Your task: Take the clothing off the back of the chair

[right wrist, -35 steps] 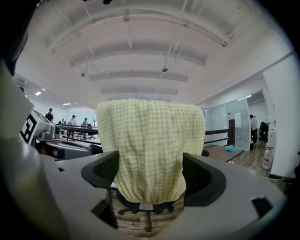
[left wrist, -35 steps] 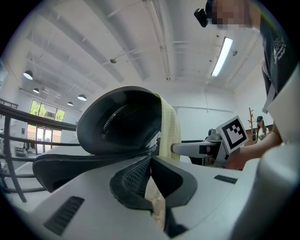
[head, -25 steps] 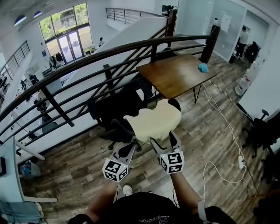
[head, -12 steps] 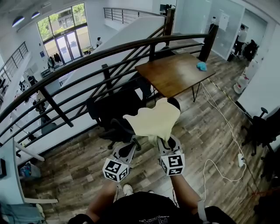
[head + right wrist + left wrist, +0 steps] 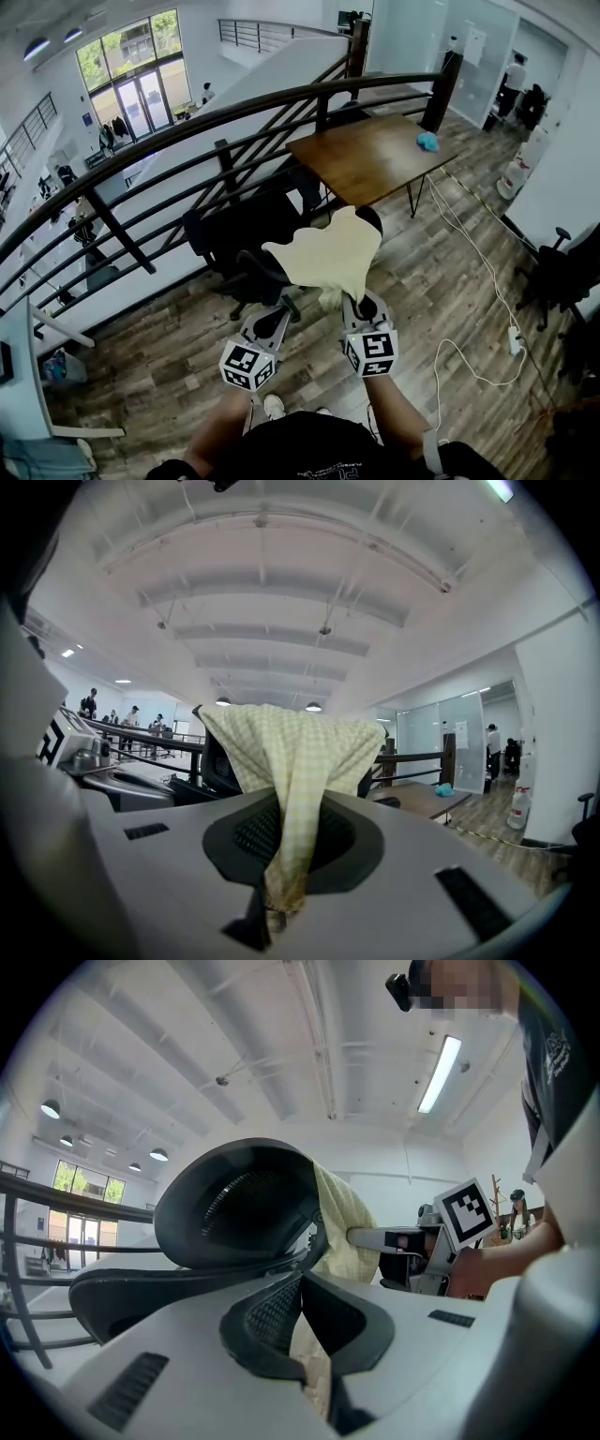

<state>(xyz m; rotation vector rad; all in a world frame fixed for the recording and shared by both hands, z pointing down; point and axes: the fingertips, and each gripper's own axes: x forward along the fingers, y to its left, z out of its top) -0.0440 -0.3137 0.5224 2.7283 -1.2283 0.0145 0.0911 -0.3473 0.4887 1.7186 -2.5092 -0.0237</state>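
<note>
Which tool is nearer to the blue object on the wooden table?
Right. The right tool, whose jaws have just been closing on the yellow clothing, is on the side toward the blue object; the left tool holds the clothing's far side, farther away.

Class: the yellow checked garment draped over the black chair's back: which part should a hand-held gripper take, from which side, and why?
Pinch the free lower edge of the garment, coming in level from the near side of the chair as the head view shows it. There the cloth likely gathers into a thin fold that jaws can close over; higher up it lies spread over the chair.
</note>
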